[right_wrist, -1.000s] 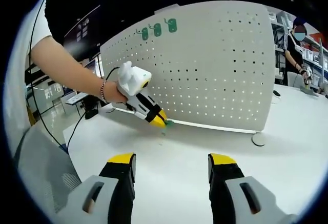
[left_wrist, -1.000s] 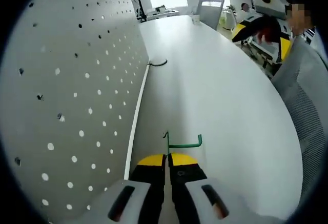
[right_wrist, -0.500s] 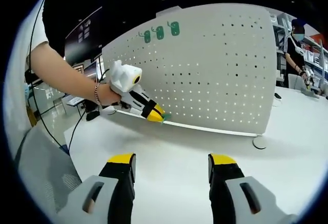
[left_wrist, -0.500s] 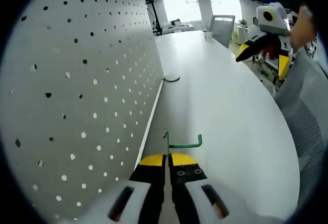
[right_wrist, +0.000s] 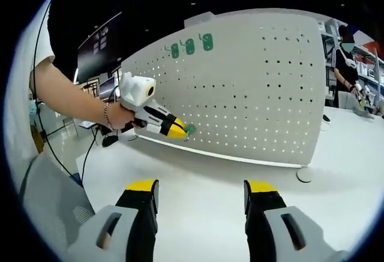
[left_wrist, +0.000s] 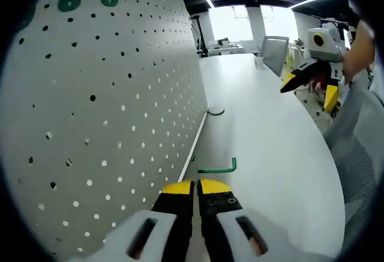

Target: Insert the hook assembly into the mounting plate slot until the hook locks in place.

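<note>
Left tool (left_wrist: 195, 185), yellow-tipped jaws pressed tight together, is clamped on the shank of a thin green metal wire hook (left_wrist: 217, 168). The hook sticks out just ahead of the jaws, its long arm running crosswise to the tool's line and ending in a short upturned tip. In the right gripper view the same tool (right_wrist: 180, 131) hangs in the air just off the face of the big white perforated metal board (right_wrist: 264, 94), the green hook (right_wrist: 190, 129) a small fleck at its nose, near the board but, from here, not clearly touching it.

Here's what matters: the board (left_wrist: 90, 112) lies to the tool's side, not ahead of it, and the tool is pointing along the panel's face. So the hook's mounting end, I'd judge, has to be turned towards the panel and driven sideways into a hole; whether it is lined up with one I can't tell.

High on the board sit three green mounting tabs (right_wrist: 191, 47), well above the hook.

Right tool (right_wrist: 201, 193), jaws spread wide with nothing between them, waits over the white surface (right_wrist: 204, 172), well away from the board. The left is the nearer hand by far, and it already has the part.
</note>
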Available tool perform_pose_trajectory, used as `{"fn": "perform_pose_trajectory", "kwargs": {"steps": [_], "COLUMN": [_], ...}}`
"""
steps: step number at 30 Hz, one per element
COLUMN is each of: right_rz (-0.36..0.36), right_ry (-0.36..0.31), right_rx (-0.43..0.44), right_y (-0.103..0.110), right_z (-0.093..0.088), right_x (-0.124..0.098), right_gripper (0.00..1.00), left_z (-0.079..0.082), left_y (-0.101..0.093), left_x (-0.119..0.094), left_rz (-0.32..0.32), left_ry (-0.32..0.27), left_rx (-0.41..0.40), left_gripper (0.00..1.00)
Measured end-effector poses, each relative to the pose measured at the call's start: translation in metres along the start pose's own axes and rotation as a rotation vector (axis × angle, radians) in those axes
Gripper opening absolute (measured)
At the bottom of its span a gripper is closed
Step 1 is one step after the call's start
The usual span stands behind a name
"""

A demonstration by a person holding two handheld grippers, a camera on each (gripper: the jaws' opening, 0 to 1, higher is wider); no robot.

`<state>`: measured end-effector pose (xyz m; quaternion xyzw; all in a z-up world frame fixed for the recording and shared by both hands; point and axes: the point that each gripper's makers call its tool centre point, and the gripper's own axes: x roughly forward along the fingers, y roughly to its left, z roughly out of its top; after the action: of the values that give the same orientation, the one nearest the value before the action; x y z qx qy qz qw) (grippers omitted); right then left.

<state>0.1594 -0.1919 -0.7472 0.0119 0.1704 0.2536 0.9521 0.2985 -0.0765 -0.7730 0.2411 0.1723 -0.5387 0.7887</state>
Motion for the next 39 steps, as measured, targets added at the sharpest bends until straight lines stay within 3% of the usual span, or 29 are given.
{"fn": "perform_pose_trajectory", "kwargs": {"steps": [18, 39], "right_rz": [0.031, 0.068], "right_ry": [-0.040, -0.080], "right_rx": [-0.012, -0.021], "right_y": [0.013, 0.031], "right_z": [0.015, 0.030], "right_x": [0.004, 0.005], "right_gripper": [0.55, 0.55], "left_z": [0.013, 0.022], "left_y": [-0.004, -0.017], "left_x": [-0.039, -0.105], "left_rz": [0.127, 0.272], "left_ry": [-0.107, -0.252], "left_rx": [-0.078, -0.193], "left_gripper": [0.02, 0.02]}}
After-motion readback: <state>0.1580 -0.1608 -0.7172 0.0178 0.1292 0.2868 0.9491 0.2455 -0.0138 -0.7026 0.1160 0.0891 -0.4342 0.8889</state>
